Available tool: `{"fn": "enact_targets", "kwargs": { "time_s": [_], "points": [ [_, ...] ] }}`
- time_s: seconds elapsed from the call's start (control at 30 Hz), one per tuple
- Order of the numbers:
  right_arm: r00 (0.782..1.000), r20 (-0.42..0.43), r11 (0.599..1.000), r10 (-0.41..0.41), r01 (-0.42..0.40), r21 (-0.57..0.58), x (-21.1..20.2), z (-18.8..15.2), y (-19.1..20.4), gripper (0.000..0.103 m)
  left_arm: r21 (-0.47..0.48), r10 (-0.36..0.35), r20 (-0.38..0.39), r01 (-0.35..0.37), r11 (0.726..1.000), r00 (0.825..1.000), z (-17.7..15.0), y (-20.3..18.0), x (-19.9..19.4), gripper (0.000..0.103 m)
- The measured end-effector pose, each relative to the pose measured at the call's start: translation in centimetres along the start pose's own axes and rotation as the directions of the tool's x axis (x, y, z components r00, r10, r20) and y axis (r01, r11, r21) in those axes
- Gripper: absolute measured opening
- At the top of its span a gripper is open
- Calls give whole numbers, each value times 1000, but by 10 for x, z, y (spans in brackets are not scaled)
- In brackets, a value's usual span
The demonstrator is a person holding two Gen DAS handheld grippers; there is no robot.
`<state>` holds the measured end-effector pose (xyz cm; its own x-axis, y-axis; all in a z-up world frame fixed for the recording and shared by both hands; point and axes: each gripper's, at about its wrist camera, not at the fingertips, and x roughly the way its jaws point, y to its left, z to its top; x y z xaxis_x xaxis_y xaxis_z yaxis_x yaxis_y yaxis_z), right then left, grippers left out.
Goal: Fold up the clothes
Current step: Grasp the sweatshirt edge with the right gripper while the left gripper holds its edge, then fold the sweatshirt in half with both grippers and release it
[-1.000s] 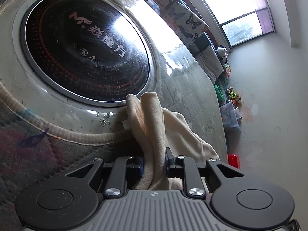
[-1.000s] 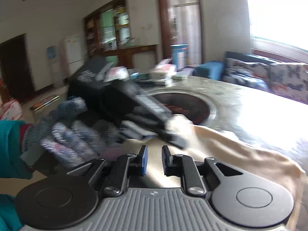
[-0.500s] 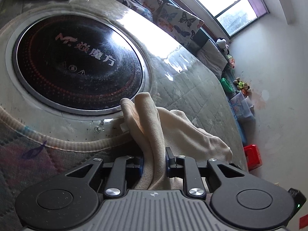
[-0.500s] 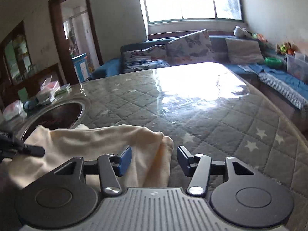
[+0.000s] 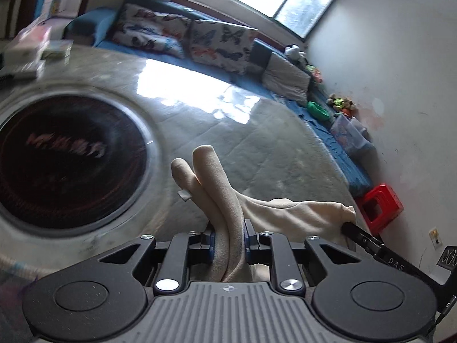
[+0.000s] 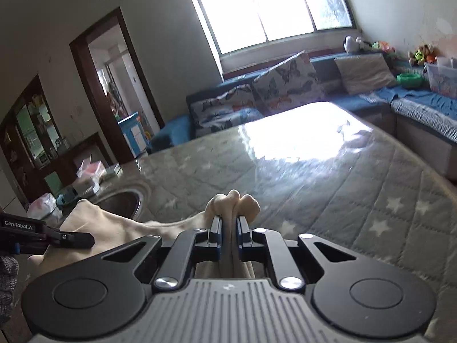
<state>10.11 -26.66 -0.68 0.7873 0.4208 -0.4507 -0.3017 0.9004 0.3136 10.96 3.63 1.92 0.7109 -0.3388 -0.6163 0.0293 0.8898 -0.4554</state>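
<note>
A cream garment (image 5: 217, 188) is held off the quilted table between both grippers. My left gripper (image 5: 228, 237) is shut on a bunched edge of it, with folds sticking out past the fingertips. My right gripper (image 6: 228, 228) is shut on another bunched corner of the cream garment (image 6: 234, 203). The cloth stretches between them. The right gripper's tip shows in the left wrist view (image 5: 360, 234) at the cloth's far corner. The left gripper shows at the left edge of the right wrist view (image 6: 57, 237).
A round table with a grey star-quilted cover (image 6: 357, 188) lies below. A black round cooktop (image 5: 65, 157) sits in its middle. Boxes and bags (image 6: 88, 174) stand at the far side. A blue sofa with butterfly cushions (image 6: 257, 97) and a red stool (image 5: 381, 207) stand beyond.
My right gripper has closed on a corner of the garment; it was open half a second ago. Both grippers have lifted and tilted up, and the cloth hangs stretched between them.
</note>
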Motion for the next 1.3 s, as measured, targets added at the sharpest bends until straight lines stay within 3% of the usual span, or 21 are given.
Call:
{"fn": "enact_targets", "kwargs": {
  "time_s": [0.2, 0.5, 0.67, 0.77, 0.9, 1.0, 1.13, 1.3],
  "points": [
    [992, 73, 994, -107, 107, -6, -27, 26, -27, 9, 63, -74, -13, 75, 995, 997, 13, -43, 38, 19],
    [954, 97, 959, -284, 284, 11, -41, 47, -79, 9, 129, -144, -67, 152, 980, 987, 17, -87, 85, 19],
    [932, 47, 932, -360, 358, 47, -34, 40, -107, 9, 180, -61, -126, 83, 980, 990, 5, -95, 106, 22],
    [917, -8, 916, -398, 398, 54, -25, 32, -118, 11, 205, -5, -125, 31, 978, 992, -1, -91, 106, 36],
    [911, 12, 911, -412, 411, 34, -24, 31, -115, 12, 208, 13, -96, 7, 978, 995, 2, -86, 98, 40],
    [927, 30, 928, -373, 373, 13, -18, 36, -107, 15, 225, 4, -79, 14, 974, 997, 7, -89, 96, 43],
    [944, 5, 944, -329, 329, -17, 7, 41, -100, 17, 275, 9, -82, 14, 961, 997, 6, -99, 103, 47],
    [944, -37, 944, -329, 328, -30, 32, 42, -102, 26, 315, 32, -100, 1, 949, 994, 1, -104, 116, 56]
  ]
}}
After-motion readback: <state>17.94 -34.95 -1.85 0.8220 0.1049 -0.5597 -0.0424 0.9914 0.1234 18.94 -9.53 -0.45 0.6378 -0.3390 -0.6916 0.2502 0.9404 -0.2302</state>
